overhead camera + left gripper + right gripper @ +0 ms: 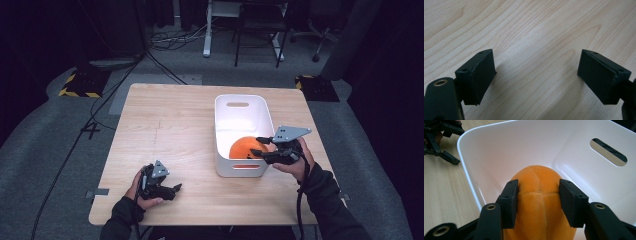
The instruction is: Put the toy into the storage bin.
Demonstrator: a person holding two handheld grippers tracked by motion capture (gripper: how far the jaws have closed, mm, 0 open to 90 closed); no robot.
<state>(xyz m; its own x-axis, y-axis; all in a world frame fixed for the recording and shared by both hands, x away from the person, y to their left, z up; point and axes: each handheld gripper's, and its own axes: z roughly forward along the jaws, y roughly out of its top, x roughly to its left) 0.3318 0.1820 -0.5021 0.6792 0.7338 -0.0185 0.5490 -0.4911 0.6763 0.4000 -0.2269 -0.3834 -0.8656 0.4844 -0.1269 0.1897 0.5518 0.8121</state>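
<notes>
An orange plush ball (pixel 241 147) lies at the near end of a white plastic bin (pixel 220 125) on the wooden table. My right gripper (pixel 258 146) reaches over the bin's near right corner. In the right gripper view its two black pads (pixel 510 200) press on both sides of the ball (pixel 537 176), inside the bin (pixel 499 147). My left gripper (pixel 175 189) rests low over the table's near left part, far from the bin. Its jaws (pixel 536 72) stand wide open over bare wood with nothing between them.
The bin has cut-out handles at both ends, one of them (pixel 608 152) ahead of the ball. The table's front edge (pixel 200 222) runs close under both hands. Cables, a chair and desk legs stand on the floor beyond the far edge.
</notes>
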